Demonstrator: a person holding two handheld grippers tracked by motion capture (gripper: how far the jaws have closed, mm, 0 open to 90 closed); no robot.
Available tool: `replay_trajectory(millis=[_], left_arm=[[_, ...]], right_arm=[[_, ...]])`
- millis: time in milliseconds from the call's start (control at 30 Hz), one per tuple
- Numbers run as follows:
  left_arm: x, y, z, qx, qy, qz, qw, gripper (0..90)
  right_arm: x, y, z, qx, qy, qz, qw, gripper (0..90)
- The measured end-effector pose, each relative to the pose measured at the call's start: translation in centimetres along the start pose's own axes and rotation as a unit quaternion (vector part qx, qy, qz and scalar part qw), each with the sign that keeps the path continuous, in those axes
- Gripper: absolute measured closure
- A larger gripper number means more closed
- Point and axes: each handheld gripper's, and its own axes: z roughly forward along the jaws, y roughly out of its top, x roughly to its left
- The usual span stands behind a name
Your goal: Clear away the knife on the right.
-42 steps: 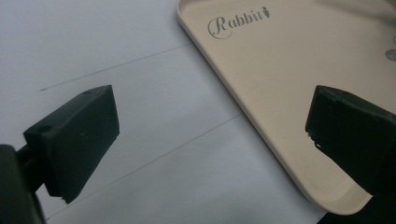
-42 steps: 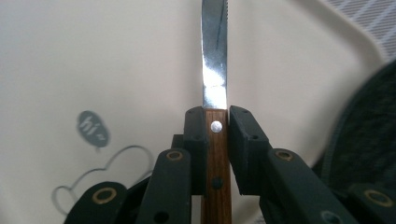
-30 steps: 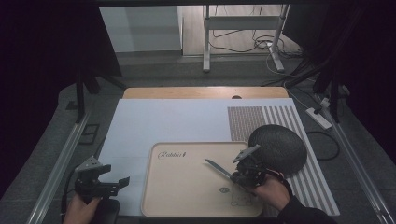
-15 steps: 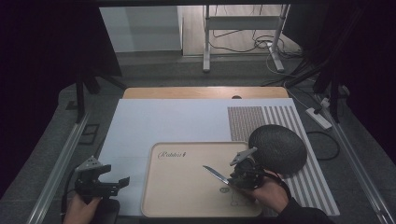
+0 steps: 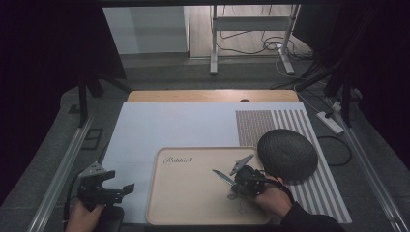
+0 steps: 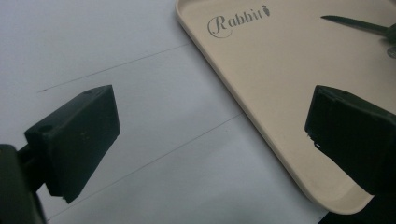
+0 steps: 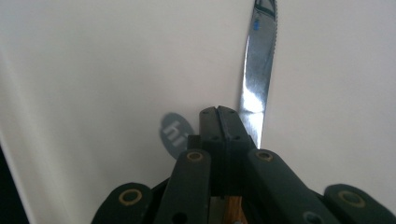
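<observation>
Tray [image 5: 193,193]: smooth beige plastic by the look, satin finish, printed grey lettering. Knife [image 7: 258,79]: polished metal blade, glossy, serrated along one edge. Round mat [image 5: 287,154]: dark, coarse woven texture, matt. Table cover [image 5: 169,128]: pale, smooth, matt sheet, faintly creased. Table edge [image 5: 193,95]: light wood. Right gripper [image 7: 223,122] and left gripper [image 6: 210,135]: matt black plastic jaws.

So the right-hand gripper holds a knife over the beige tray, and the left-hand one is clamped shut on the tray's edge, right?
Not quite. The right gripper does hold the knife over the beige tray, but the left gripper is open and grips nothing. The left gripper view shows its two jaws spread wide above the white mat, beside the tray's edge.
</observation>
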Motion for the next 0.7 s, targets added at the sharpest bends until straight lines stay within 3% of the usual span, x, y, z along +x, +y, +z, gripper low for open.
replay_trajectory(millis=[133, 367, 700], left_arm=[[0.0, 0.0, 0.0, 0.0, 0.0, 0.002, 1.0, 3.1], [0.0, 0.0, 0.0, 0.0, 0.001, 0.003, 1.0, 3.2], [0.0, 0.0, 0.0, 0.0, 0.001, 0.003, 1.0, 3.2]], right_arm=[[-0.8, -0.7, -0.4, 0.001, -0.005, 0.016, 0.9999, 89.2], [-2.4, -1.7, -1.2, 0.005, -0.034, 0.05, 0.9981, 89.2], [-4.1, -2.9, -2.0, 0.007, -0.039, 0.085, 0.9956, 89.2]])
